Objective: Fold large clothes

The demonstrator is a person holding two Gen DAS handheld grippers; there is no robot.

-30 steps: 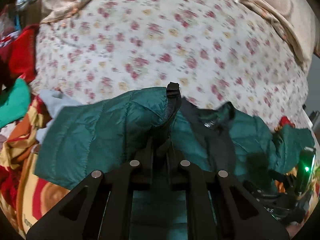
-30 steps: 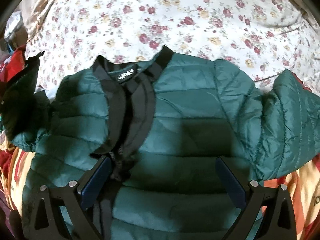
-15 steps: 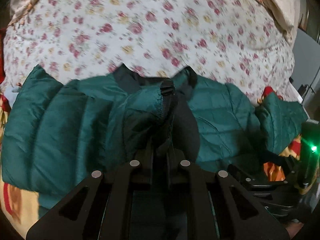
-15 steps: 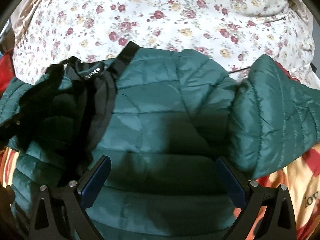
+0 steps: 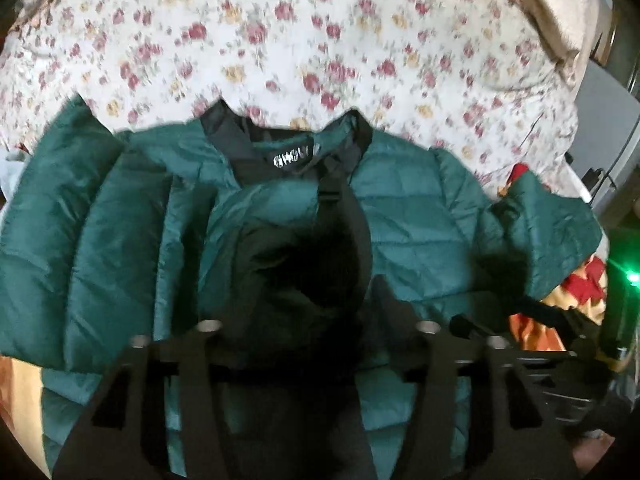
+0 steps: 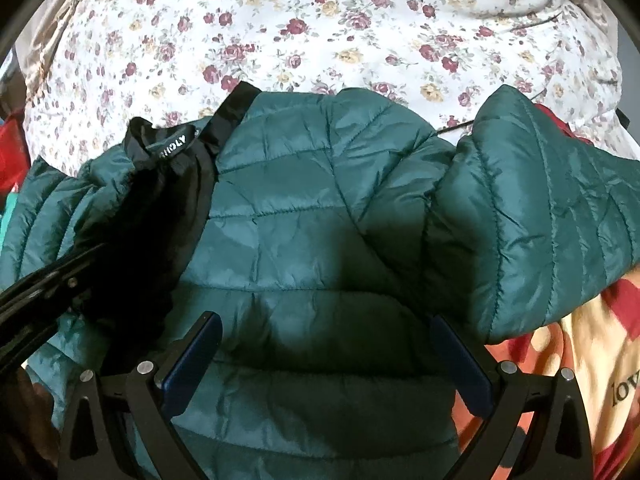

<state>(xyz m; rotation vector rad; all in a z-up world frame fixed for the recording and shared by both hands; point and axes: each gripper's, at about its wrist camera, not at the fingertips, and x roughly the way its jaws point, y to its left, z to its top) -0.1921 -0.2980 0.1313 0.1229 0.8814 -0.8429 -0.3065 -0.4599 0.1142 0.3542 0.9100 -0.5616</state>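
White quilt printed with small red and yellow roses [image 6: 320, 20] covers the bed and serves as the folding surface; it fills the far half of both views.

Dark green quilted puffer jacket [image 6: 320, 208] lies front-up on it, collar pointing away, spread wide, presumably so the sleeves can be turned inward. Its right-hand sleeve [image 6: 540, 208] lies out to the side, not yet folded in; its cuff is cut off by the frame edge. Left-hand sleeve [image 5: 280, 216] is laid across the chest, cuff near the collar.

Patterned red, orange and cream blanket [image 6: 580, 380] shows under the jacket's edge, with part of a printed word, unreadable.

Right gripper [image 6: 324, 360] hovers over the lower chest, blue-padded jaws wide apart, holding nothing.

Left gripper [image 5: 316, 320]: jaws spread, with the folded sleeve's dark end bunched between them. Deep shadow and blur hide whether the fabric touches either finger.

Black collar label [image 6: 176, 146]: white lettering, partly creased, not fully legible.
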